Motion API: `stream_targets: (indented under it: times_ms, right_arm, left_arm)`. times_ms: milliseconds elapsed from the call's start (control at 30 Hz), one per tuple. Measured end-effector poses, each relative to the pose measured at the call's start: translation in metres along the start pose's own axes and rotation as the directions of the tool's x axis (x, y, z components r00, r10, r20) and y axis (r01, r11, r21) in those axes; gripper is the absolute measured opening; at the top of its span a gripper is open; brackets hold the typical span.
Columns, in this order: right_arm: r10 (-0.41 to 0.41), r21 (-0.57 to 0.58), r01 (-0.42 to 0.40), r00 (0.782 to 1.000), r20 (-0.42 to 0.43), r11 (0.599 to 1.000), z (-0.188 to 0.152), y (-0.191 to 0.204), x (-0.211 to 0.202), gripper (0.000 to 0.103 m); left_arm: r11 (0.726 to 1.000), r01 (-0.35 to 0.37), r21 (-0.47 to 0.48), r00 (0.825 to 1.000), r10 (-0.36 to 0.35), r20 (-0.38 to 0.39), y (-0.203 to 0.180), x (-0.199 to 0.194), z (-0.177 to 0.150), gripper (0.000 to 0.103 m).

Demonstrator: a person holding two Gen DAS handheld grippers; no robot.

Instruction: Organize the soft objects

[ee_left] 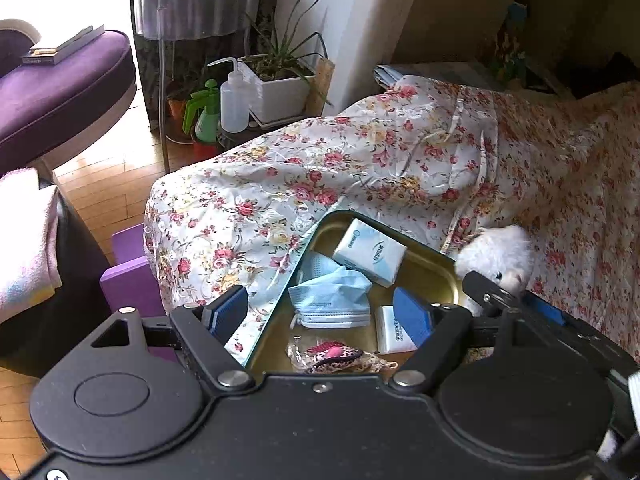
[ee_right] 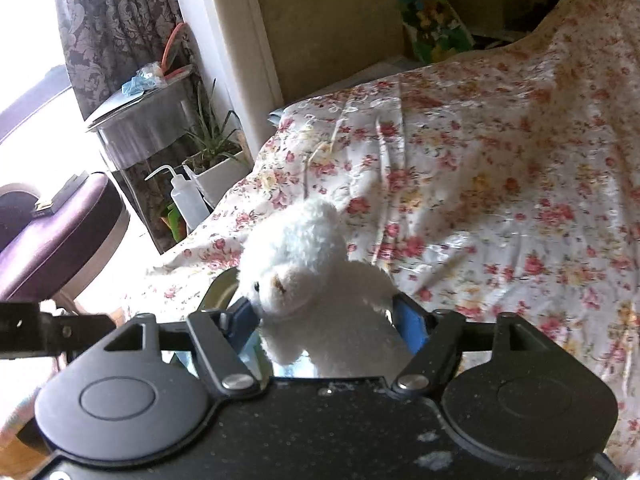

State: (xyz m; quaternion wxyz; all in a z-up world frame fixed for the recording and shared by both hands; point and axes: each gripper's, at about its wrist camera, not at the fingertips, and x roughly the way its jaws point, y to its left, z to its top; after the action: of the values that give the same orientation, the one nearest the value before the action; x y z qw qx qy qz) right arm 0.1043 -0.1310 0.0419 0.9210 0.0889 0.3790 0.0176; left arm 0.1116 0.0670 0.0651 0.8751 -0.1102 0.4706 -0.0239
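Note:
A gold metal tray (ee_left: 432,276) lies on the flowered bed cover. In it are blue face masks (ee_left: 332,300), two white tissue packs (ee_left: 370,250), and a pink leopard-print pouch (ee_left: 332,356). My left gripper (ee_left: 320,316) is open and empty above the tray's near side. My right gripper (ee_right: 326,316) is shut on a white plush bear (ee_right: 304,264) and holds it over the tray's edge (ee_right: 218,288). The bear also shows in the left wrist view (ee_left: 500,256) at the tray's right rim, with the right gripper behind it.
The flowered bed cover (ee_right: 500,184) fills the right. A purple block (ee_left: 128,276) sits by the bed. A potted plant (ee_left: 276,80), squeeze bottle (ee_left: 232,100) and green sprayer (ee_left: 204,116) stand on the floor near a metal side table (ee_left: 192,8). A purple seat (ee_left: 60,88) is left.

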Motion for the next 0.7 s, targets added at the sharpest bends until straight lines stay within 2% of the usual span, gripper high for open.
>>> stream_targets:
  times_ms: [367, 433, 567, 700]
  right_arm:
    - [-0.038, -0.021, 0.038, 0.999, -0.005, 0.999, -0.011, -0.012, -0.014, 0.072]
    - [-0.05, -0.028, 0.05, 0.999, -0.008, 0.998, -0.016, -0.017, -0.02, 0.072]
    - [-0.076, -0.05, 0.075, 0.997, -0.012, 0.996, -0.028, -0.027, -0.034, 0.072]
    - [-0.104, -0.067, 0.103, 0.994, -0.012, 0.992, -0.044, -0.039, -0.048, 0.072]
  left_arm:
    - [0.999, -0.003, 0.032, 1.0, 0.003, 0.002, -0.005, -0.001, -0.004, 0.077]
    - [0.999, -0.005, 0.048, 1.0, 0.005, 0.001, -0.01, -0.002, -0.007, 0.082]
    - [0.996, -0.004, 0.09, 1.0, 0.004, -0.006, -0.022, -0.004, -0.017, 0.084]
    - [0.993, 0.036, 0.111, 0.998, -0.032, -0.045, -0.034, -0.005, -0.039, 0.084]
